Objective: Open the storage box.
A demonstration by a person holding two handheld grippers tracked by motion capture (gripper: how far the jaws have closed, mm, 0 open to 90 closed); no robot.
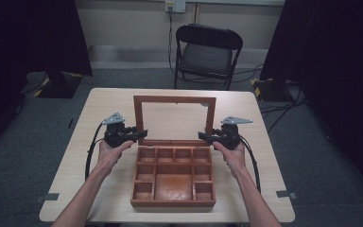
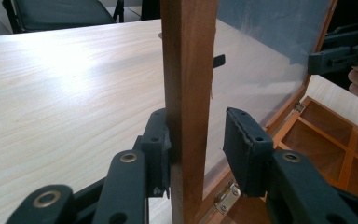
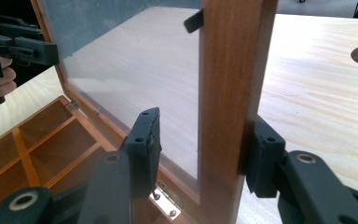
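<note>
**user1:** Claws rn? Where's the box vs each one?

**user2:** Wooden box (image 1: 174, 177) sits on the desk (image 1: 75, 156) btw the two claws, lid (image 1: 174, 120) standing upright at its far edge, glass pane in a wood frame. Left claw (image 1: 142, 134) is at the lid's left upright, right claw (image 1: 202, 136) at the right upright, both low down nr the hinges.

**user1:** Actually gripping or just hovering?

**user2:** Left claw (image 2: 198, 144) straddles the frame post. Its outer pad is touching the wood; the inner pad on the glass side stands a bit off the post, gap visible. So not a full pinch as far as I can see, tho the jaws are abt as narrow as they go. Right claw (image 3: 205, 144): outer pad is against the post, inner pad is apart from it on the glass side. Spread around the frame, not pressed.

**user1:** Inside of the box?

**user2:** Compartments (image 1: 172, 163) lie just below/inward of both claws, small ones round a big middle one. Brass hinge (image 2: 227, 196) sits right under the left claw's inner jaw, another hinge (image 3: 168, 201) under the right claw's inner jaw. Folding chair (image 1: 207, 54) is well beyond both, past the desk.
</note>
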